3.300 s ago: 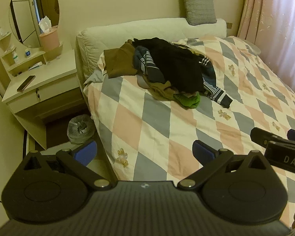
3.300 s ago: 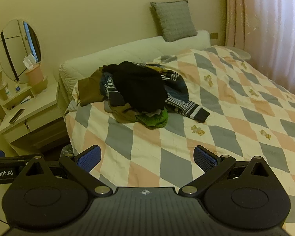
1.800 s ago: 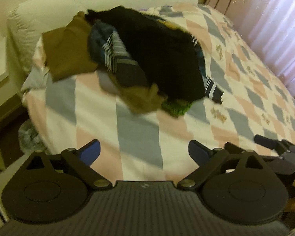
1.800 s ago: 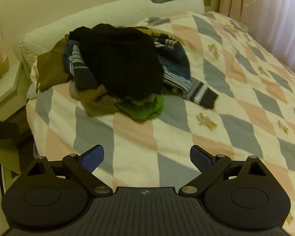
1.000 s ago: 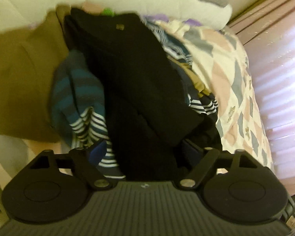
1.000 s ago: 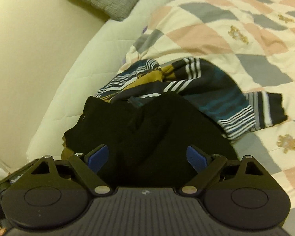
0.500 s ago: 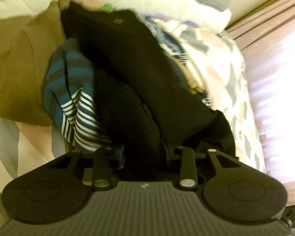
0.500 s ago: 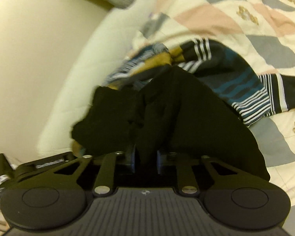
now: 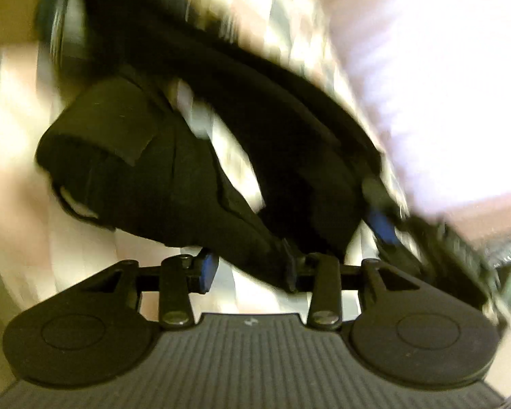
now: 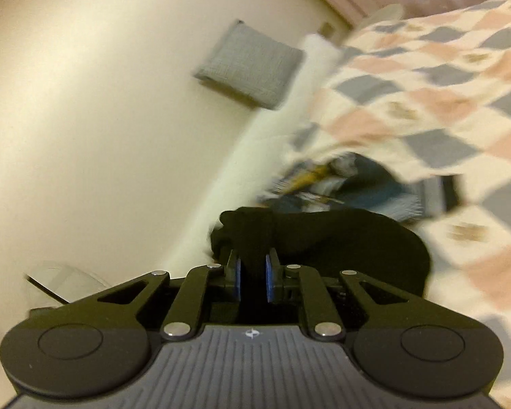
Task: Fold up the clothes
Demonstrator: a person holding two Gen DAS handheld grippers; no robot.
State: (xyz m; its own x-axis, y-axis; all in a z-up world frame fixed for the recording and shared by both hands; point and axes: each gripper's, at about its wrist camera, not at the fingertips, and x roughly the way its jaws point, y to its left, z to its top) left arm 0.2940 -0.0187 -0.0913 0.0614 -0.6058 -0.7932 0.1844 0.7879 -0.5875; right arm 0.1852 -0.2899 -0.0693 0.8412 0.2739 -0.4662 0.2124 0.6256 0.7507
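Your left gripper (image 9: pixel 248 269) pinches the black garment (image 9: pixel 173 170); the cloth stretches up-right toward your right gripper (image 9: pixel 385 225), background blurred.

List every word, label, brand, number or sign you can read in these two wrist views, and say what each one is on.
No readable words or numbers in either view.
Left gripper: a small pale emblem on its ribbed body, a mark, not letters.
Right gripper: a small round emblem on its ribbed body, also not letters.
Black garment: no readable tag or print.
Quilt, pillow and striped clothes: motion-blurred, only patterns show.
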